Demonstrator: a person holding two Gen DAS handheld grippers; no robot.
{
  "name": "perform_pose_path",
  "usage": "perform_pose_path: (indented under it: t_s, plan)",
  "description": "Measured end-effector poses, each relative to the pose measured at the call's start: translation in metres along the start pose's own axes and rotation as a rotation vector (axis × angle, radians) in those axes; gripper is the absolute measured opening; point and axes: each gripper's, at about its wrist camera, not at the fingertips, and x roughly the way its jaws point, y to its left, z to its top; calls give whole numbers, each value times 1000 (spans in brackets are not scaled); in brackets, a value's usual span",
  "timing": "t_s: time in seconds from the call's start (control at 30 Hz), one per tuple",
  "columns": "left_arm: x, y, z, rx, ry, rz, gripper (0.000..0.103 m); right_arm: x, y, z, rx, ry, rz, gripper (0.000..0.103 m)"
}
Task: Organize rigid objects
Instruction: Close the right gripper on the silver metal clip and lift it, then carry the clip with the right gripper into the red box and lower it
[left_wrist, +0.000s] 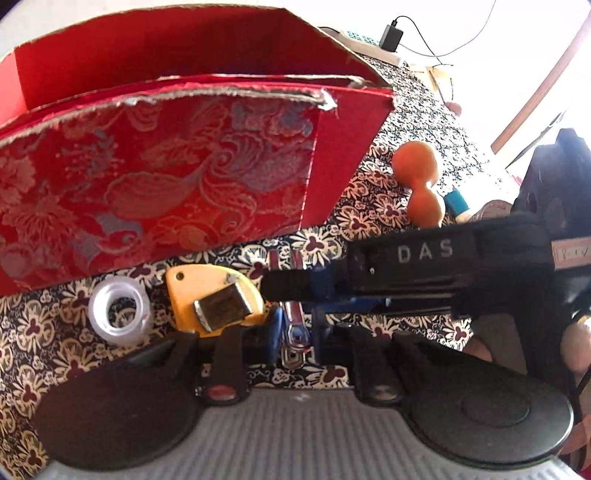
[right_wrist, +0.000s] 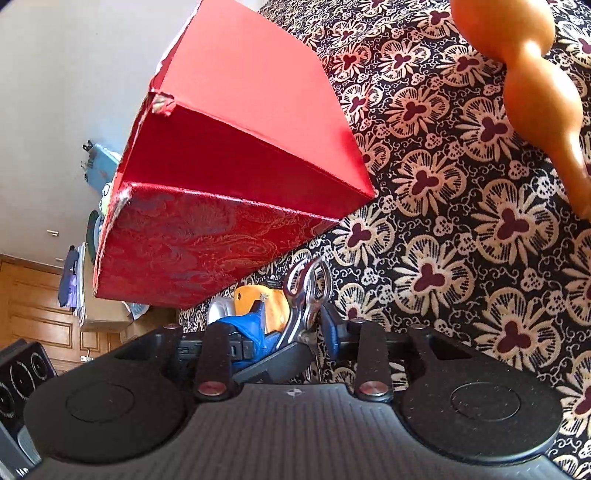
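Note:
A chrome metal tool (left_wrist: 292, 334) lies on the patterned cloth in front of the red brocade box (left_wrist: 155, 177). My left gripper (left_wrist: 295, 328) has its blue pads (left_wrist: 274, 332) tight on both sides of the tool. My right gripper (left_wrist: 269, 286) reaches in from the right, across the tool. In the right wrist view the tool (right_wrist: 308, 295) stands between the right gripper's (right_wrist: 295, 326) fingers; whether they grip it is unclear. A yellow tape measure (left_wrist: 214, 295) and a clear plastic ring (left_wrist: 120, 310) lie left of the tool.
An orange wooden gourd (left_wrist: 417, 184) stands right of the box, with a blue-and-white object (left_wrist: 457, 203) behind it. The gourd (right_wrist: 532, 85) also shows at the upper right of the right wrist view. A charger and cable (left_wrist: 391, 37) sit at the far edge.

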Motion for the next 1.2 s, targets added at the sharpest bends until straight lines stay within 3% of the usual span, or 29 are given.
perform_pose_path:
  t_s: [0.17, 0.37, 0.63, 0.77, 0.93, 1.2]
  plan:
    - [2, -5, 0, -4, 6, -30, 9, -13, -8, -4, 7, -6, -1, 1]
    - [-16, -21, 3, 43, -35, -91, 9, -47, -8, -6, -3, -62, 17, 0]
    - [-71, -50, 34, 150, -192, -168, 9, -115, 26, 3, -91, -209, 62, 0]
    - [-102, -48, 58, 187, -297, -147, 9, -129, 64, 27, -200, -263, 94, 0]
    - [-130, -23, 92, 175, -388, -88, 9, -110, 113, 61, -355, -275, 131, 0]
    - [-137, 50, 114, 81, -394, 44, 9, -39, 169, 108, -475, -138, 167, 0]
